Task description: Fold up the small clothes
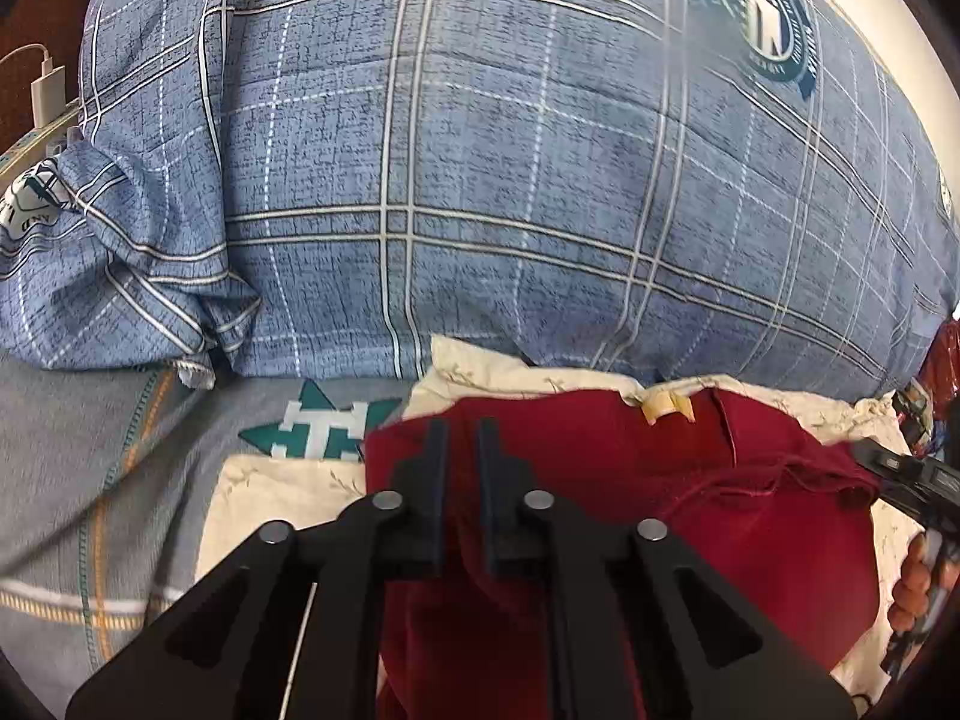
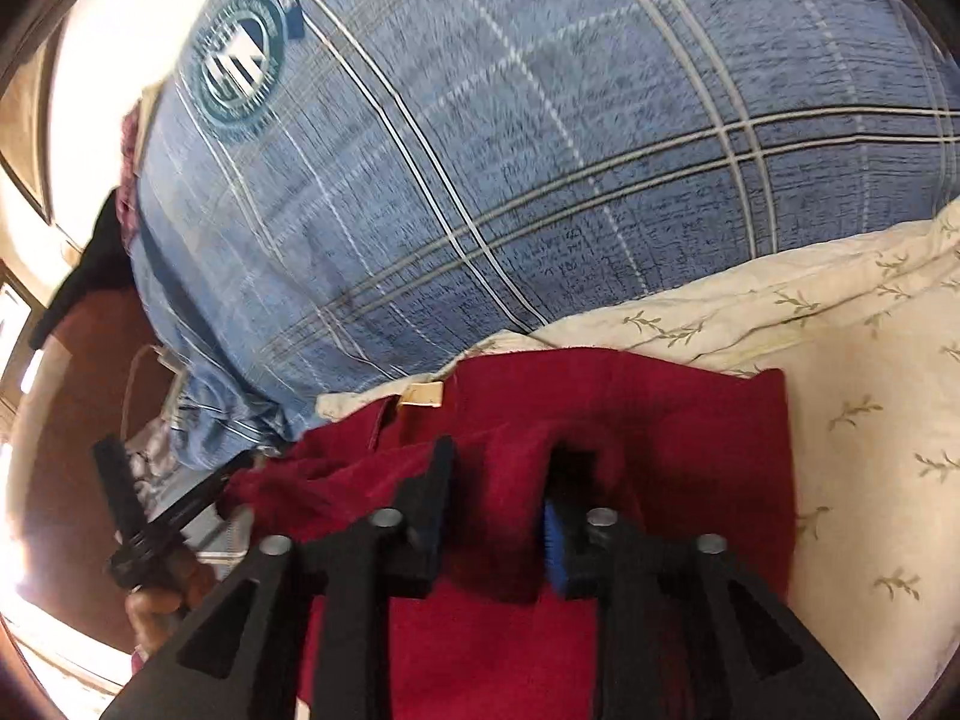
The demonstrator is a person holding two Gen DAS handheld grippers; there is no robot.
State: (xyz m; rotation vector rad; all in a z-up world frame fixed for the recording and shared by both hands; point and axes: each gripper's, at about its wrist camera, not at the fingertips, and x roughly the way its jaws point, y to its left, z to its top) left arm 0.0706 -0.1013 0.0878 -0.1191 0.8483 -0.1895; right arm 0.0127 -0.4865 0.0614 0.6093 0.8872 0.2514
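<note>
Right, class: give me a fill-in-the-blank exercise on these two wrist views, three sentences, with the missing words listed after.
1. The garment being folded is dark ____ in colour.
2. It lies on a cream cloth printed with small ____ sprigs.
3. Behind it bulges a plaid quilt whose main colour is ____.

Missing words: red; leaf; blue

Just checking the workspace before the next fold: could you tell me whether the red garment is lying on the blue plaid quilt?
No, the red garment lies on a cream leaf-print cloth, in front of the blue plaid quilt.
</note>
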